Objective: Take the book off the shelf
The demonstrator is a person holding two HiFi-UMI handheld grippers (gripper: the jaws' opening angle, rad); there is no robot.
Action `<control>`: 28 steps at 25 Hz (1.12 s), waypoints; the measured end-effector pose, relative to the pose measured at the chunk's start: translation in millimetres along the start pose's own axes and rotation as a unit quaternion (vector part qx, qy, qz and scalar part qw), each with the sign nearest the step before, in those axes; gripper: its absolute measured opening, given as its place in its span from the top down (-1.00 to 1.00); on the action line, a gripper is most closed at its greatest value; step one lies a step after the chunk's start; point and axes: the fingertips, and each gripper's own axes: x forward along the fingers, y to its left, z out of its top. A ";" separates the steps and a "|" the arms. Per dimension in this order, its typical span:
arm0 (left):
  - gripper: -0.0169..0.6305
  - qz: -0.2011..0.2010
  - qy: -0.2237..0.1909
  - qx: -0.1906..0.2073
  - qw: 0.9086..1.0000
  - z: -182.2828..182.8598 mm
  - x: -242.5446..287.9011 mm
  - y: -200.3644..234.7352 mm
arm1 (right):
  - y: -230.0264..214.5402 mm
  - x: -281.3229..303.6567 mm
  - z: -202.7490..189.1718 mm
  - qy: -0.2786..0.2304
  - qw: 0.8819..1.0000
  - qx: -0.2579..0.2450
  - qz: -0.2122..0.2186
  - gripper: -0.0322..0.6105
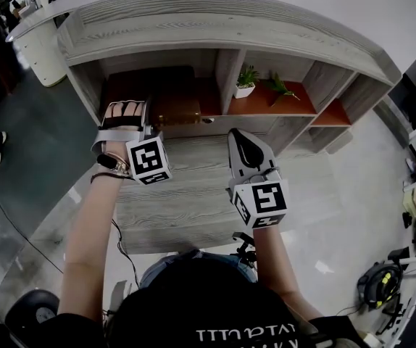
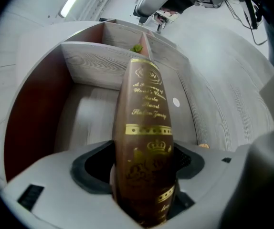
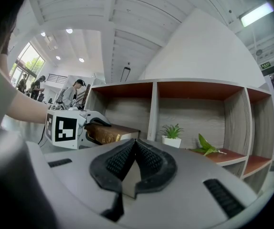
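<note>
We see the shelf point(image 1: 215, 27) in matt grey wood with coarse grain, its inner panels point(image 1: 284, 101) smooth reddish-brown. The book point(image 2: 144, 128) has a dark brown, leather-like cover, faintly glossy, stamped in shiny gold. The left hand-held gripper point(image 1: 125, 114) and right hand-held gripper point(image 3: 134, 149) show matt grey plastic shells and black ribbed pads point(image 3: 115, 161).

Open shelf point(image 1: 215, 27) front, upright divider point(image 1: 227, 69), potted plant point(image 1: 246, 80) beyond

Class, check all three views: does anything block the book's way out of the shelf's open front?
Nothing visible does. The left gripper clamps the book by its spine at the open front of the shelf; the potted plant sits beyond the divider in the next compartment, and the right gripper, shut, hangs off to the side.
</note>
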 end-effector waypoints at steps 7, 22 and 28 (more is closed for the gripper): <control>-0.07 0.000 -0.001 -0.003 1.000 0.3 -5.1 -0.5 | 3.6 -7.0 -1.6 0.004 1.000 0.001 -0.003 0.86; -0.01 0.005 -0.011 -0.002 1.000 3.1 -35.4 -8.0 | 20.7 -28.7 -3.6 0.010 1.000 0.009 -0.007 0.86; 0.00 0.009 -0.019 0.001 1.000 1.8 -50.1 -13.1 | 31.1 -40.1 -1.8 0.008 1.000 0.011 -0.014 0.86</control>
